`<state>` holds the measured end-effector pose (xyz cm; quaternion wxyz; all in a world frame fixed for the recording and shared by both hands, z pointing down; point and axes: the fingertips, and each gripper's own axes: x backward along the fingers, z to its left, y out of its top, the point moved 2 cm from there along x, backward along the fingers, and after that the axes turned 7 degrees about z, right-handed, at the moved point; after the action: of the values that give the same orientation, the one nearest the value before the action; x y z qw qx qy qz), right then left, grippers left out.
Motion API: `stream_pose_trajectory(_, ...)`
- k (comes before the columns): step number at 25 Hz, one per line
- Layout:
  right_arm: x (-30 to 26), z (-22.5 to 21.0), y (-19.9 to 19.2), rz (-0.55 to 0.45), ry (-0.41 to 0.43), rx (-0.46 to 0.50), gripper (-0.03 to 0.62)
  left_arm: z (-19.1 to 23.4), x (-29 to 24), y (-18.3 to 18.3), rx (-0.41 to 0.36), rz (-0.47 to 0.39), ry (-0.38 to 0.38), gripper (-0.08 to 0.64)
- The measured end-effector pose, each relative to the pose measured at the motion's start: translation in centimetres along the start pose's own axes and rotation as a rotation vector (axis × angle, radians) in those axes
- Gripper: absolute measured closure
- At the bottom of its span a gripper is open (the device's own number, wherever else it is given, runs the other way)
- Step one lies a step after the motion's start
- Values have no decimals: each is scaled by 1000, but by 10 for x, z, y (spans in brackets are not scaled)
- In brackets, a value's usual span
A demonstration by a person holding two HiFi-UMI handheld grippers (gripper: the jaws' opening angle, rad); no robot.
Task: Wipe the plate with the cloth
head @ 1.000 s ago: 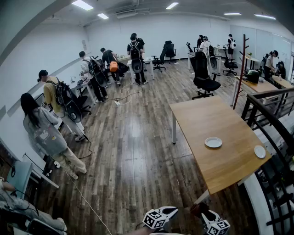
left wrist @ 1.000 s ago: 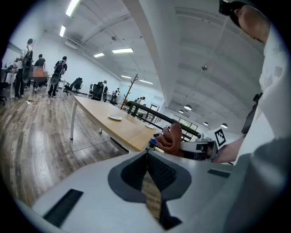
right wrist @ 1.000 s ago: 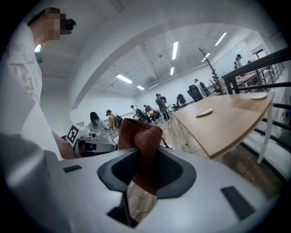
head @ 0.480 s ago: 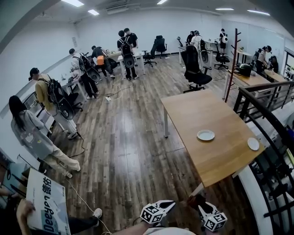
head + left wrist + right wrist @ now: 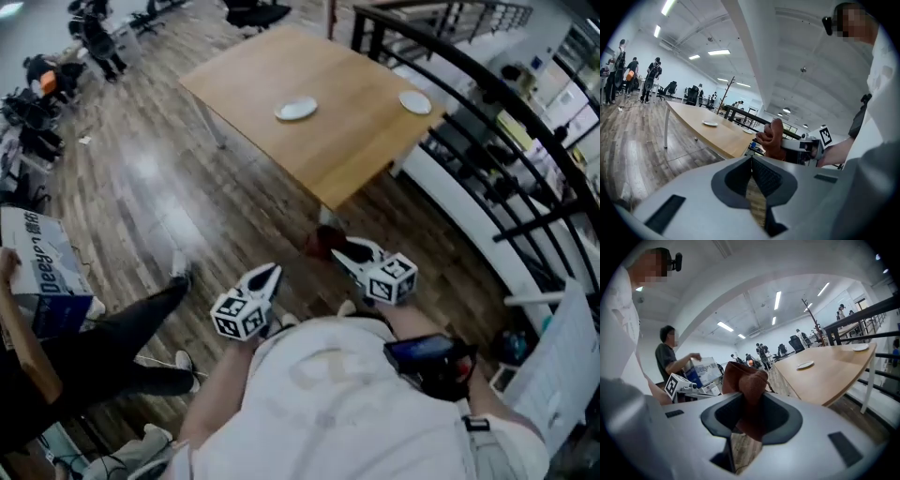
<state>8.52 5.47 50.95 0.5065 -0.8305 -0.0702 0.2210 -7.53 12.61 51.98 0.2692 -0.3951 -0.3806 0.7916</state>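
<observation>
Two white plates lie on the wooden table (image 5: pixel 347 141): one (image 5: pixel 296 109) near its middle, a second plate (image 5: pixel 414 101) near the railing side. Both grippers hang over the floor in front of me, well short of the table. My right gripper (image 5: pixel 330 246) is shut on a brown cloth (image 5: pixel 745 380), which bunches up out of its jaws. My left gripper (image 5: pixel 267 277) is shut, with nothing between its pads. In the left gripper view the plate (image 5: pixel 710 123) lies far off, and the cloth (image 5: pixel 773 138) shows at the right gripper's tip.
A black railing (image 5: pixel 487 122) runs along the table's right side. At the left a person (image 5: pixel 670 357) stands holding a printed box (image 5: pixel 42 272). Office chairs and other people are at the far end of the room. Wood floor (image 5: pixel 169 187) lies between me and the table.
The head view has swung down and round: the table now lies at the top and my body fills the bottom. Both grippers show higher in the view. The cloth stays held.
</observation>
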Motion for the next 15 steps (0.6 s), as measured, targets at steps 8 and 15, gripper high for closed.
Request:
stream_pose_trajectory(8, -17, -30, 78, -93, 51, -40, 469, -3, -57, -8, 12, 52, -13, 548)
stream_pose_trajectory(15, -13, -11, 137, -190, 137, 17, 469, -19, -68, -8, -2, 57, -39, 548)
